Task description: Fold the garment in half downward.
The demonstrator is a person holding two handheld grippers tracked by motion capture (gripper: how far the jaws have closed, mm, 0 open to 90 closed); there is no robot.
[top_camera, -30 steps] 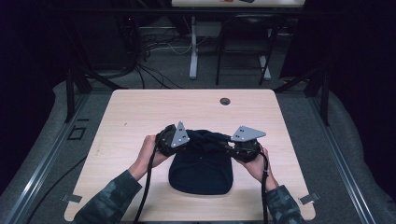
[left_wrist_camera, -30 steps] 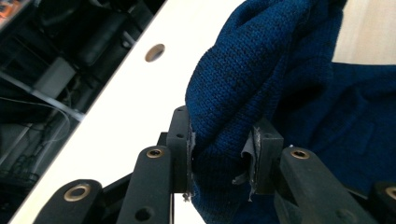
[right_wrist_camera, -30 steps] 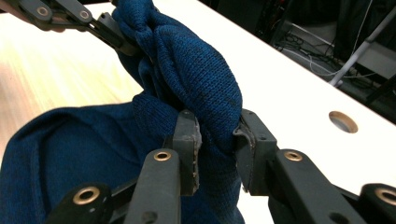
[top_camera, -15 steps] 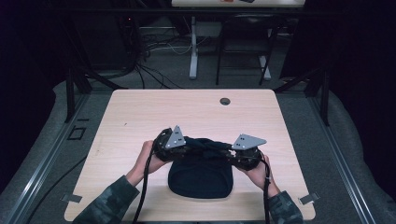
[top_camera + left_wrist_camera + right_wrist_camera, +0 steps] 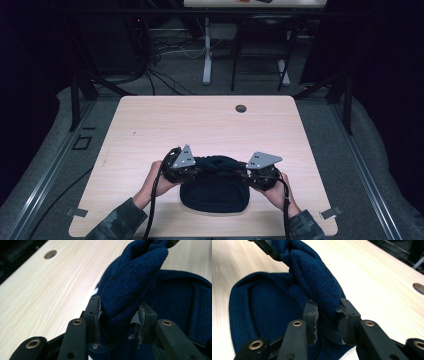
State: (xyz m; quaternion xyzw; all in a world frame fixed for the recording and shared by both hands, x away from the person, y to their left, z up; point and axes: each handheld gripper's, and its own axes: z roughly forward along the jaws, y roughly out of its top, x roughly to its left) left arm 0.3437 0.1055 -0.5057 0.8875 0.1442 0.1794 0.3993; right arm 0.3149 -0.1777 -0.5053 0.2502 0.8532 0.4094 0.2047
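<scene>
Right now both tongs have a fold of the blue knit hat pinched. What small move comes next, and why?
Probably lower both hands a little more and lay the fold flat. The left tongs and right tongs each clamp a bunched edge of the hat, which stretches between them just above the table, while the rest of it already lies there.

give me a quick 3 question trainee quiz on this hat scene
1. True or false: both grippers are clamped on the dark blue knit hat.
2. What is the round mark near the table's far edge: A a hole, B a coin, C a cup?
3. Which part of the hat lies flat on the table?

Key
1. True: left gripper and right gripper each pinch a bunched fold.
2. A
3. The near part, toward the person.
</scene>
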